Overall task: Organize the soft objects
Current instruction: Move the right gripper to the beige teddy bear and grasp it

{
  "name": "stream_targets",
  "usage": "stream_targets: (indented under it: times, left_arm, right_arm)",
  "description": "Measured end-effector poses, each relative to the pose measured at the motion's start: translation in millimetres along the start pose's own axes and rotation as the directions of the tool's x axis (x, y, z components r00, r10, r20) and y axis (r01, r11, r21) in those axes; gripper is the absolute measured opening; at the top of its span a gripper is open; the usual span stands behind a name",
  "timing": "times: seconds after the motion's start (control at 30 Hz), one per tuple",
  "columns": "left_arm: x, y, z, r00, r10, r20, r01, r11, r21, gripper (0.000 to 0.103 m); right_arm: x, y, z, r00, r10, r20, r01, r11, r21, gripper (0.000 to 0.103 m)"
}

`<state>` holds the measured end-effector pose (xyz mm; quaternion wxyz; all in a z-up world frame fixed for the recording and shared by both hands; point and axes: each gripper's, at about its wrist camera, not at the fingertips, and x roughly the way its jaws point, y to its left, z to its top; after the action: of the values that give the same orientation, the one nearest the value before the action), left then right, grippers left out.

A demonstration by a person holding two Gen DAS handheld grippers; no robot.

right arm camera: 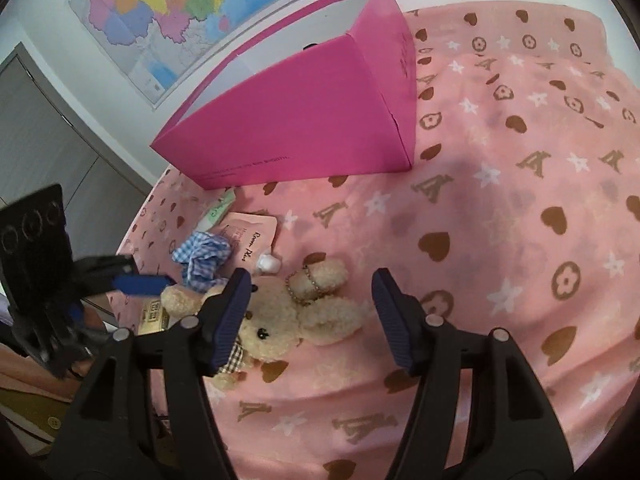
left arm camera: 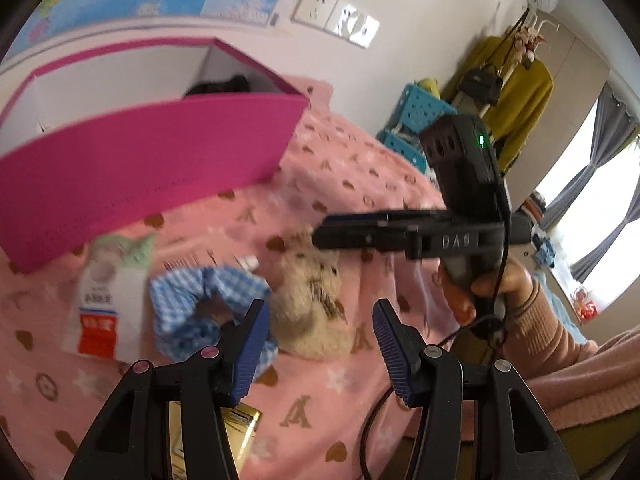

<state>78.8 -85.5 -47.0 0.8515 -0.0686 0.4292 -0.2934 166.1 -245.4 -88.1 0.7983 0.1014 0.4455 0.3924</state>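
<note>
Both grippers are released and hold nothing: the right gripper (right arm camera: 312, 312) has its jaws spread above the cream teddy bear (right arm camera: 276, 320), whose head lies just inside its left pad (right arm camera: 230, 320) with the body stretching toward the gap, and the left gripper (left arm camera: 318, 344) stands part open with the blue gingham scrunchie (left arm camera: 200, 304) against its left pad (left arm camera: 250, 350) and the bear just ahead of its gap. The pink box (right arm camera: 304, 120), open at the top, sits well beyond both grippers on the pink blanket (right arm camera: 500, 200). The main risk, as I judge it, is crowding: the two tools point at the same small cluster, so one closing could knock the other or drag the wrong piece. The right pad sits over the bear's head rather than astride it, so a straight closure may pinch only fur or the bead chain (right arm camera: 306, 284) and let the toy slip on the lift. The flat sachets (right arm camera: 248, 236) beside the scrunchie could be snagged along with it, and the loose blanket may bunch up into the jaws
</note>
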Motion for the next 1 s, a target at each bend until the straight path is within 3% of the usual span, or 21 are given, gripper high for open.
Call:
stream_targets:
  times: [0.13,0.2,0.43,0.53,0.63,0.7,0.73,0.77,0.9,1.0]
  left_arm:
    - [9,-2,-5,0.999,0.012,-0.033,-0.013,1.0,-0.013,0.053]
    - [10,-1,-6,0.999,0.028,-0.036,-0.029,0.999,-0.021,0.048]
    - [8,17,-4,0.998,0.041,-0.037,-0.045,0.993,-0.109,0.026]
    - [4,23,-3,0.999,0.03,-0.02,-0.033,0.989,-0.141,0.022]
    - [3,24,-1,0.999,0.036,-0.011,-0.037,0.989,-0.141,0.022]
    - [5,24,-1,0.999,0.05,-0.019,-0.052,0.988,-0.142,0.022]
    - [6,24,-1,0.998,0.055,-0.023,-0.057,0.988,-0.142,0.022]
    - [6,24,-2,0.998,0.056,-0.025,-0.059,0.988,-0.143,0.022]
    - [6,22,-4,0.998,0.063,-0.031,-0.067,0.988,-0.14,0.022]
    - [7,23,-5,0.997,0.067,-0.033,-0.071,0.987,-0.143,0.022]
  right_arm:
    - [8,-1,-2,0.999,0.043,-0.021,-0.043,0.999,0.002,0.064]
    - [7,-2,-4,0.998,0.056,-0.015,-0.056,0.998,-0.003,0.06]
    - [-3,-2,-6,0.998,0.061,0.001,-0.061,0.998,-0.018,0.017]
    - [-8,2,-8,0.997,0.081,0.001,-0.081,0.996,-0.031,0.011]
    - [-10,8,-9,0.999,0.043,0.004,-0.043,0.998,-0.053,0.011]
    - [-9,0,-5,1.0,-0.009,0.024,0.01,1.0,-0.024,0.028]
    - [-9,-4,-4,1.0,0.004,0.025,-0.004,1.0,-0.001,0.048]
    - [-8,-10,-1,0.999,0.028,0.035,-0.029,0.999,0.03,0.058]
    - [4,-11,5,0.997,0.072,0.008,-0.072,0.997,0.017,0.058]
    - [14,-2,3,0.997,0.07,-0.029,-0.071,0.997,-0.026,0.043]
